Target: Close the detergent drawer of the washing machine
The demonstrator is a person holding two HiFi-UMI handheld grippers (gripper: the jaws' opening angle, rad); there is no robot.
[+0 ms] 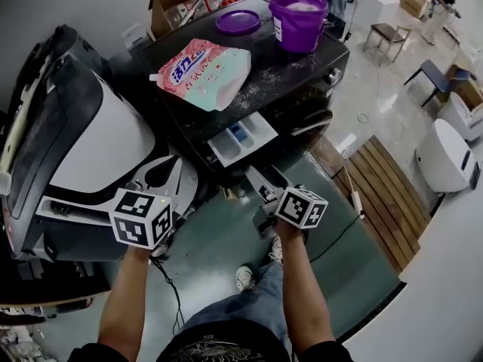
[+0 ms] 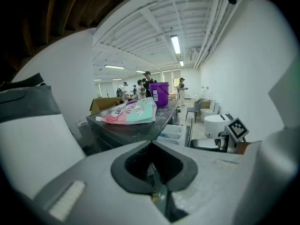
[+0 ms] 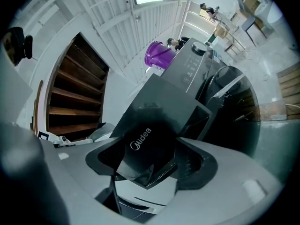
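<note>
The dark washing machine [image 1: 302, 89] has its detergent drawer [image 1: 241, 138] pulled out, white and blue compartments showing. My right gripper [image 1: 260, 183] is at the drawer's front end. In the right gripper view the dark drawer front [image 3: 143, 142] with its logo fills the gap between the jaws of that gripper [image 3: 147, 172], which close on it. My left gripper [image 1: 162, 173] hangs to the left, apart from the drawer, over a white and black appliance [image 1: 90, 149]. Its jaws meet with nothing between them [image 2: 154, 172]. The left gripper view also shows the open drawer [image 2: 171, 132].
On the machine's top lie a pink and green detergent bag [image 1: 202, 72], a purple bucket [image 1: 298, 19], a purple lid [image 1: 238, 21] and a cardboard box [image 1: 189, 2]. A wooden platform [image 1: 385, 194] and chairs stand to the right. My shoe [image 1: 243, 277] is on the green floor.
</note>
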